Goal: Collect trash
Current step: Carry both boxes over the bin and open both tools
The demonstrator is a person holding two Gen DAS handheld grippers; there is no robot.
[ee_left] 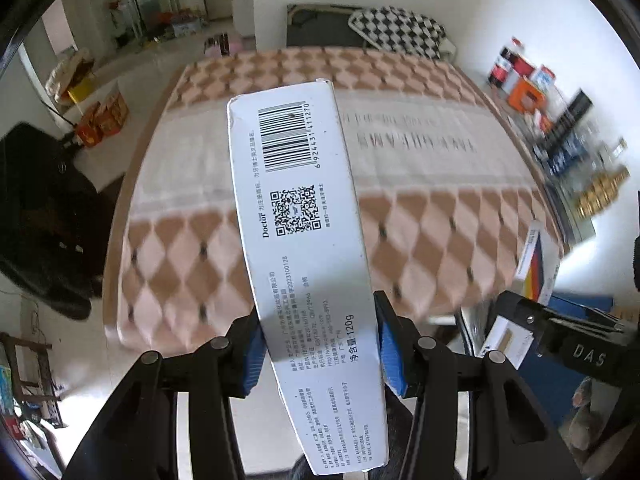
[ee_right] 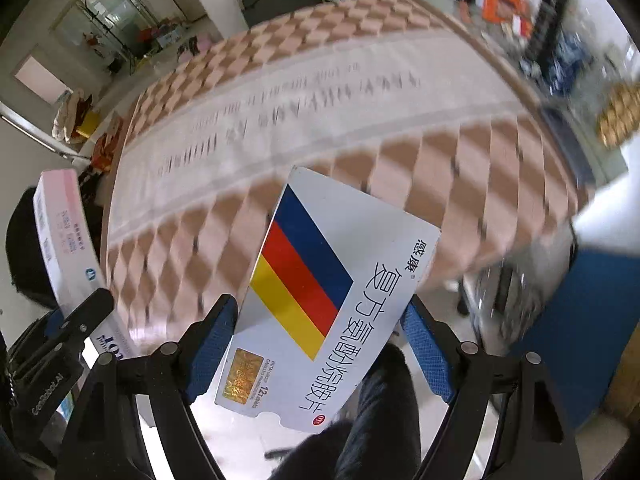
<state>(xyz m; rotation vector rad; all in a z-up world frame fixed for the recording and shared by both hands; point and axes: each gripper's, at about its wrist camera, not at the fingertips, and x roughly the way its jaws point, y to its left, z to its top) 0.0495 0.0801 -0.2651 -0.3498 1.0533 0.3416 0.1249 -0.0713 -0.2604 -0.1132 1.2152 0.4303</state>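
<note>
Glossy cardboard toothpaste box [ee_left: 308, 264] and medicine box [ee_right: 320, 304]; textured blue rubbery pads [ee_right: 208, 352]; matt woven cloth bedspread [ee_left: 420, 208].

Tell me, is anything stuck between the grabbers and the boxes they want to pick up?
No. The left gripper already pinches the long white box, and the right gripper pinches the striped medicine box. No bin is visible, so that path can't be judged.
</note>
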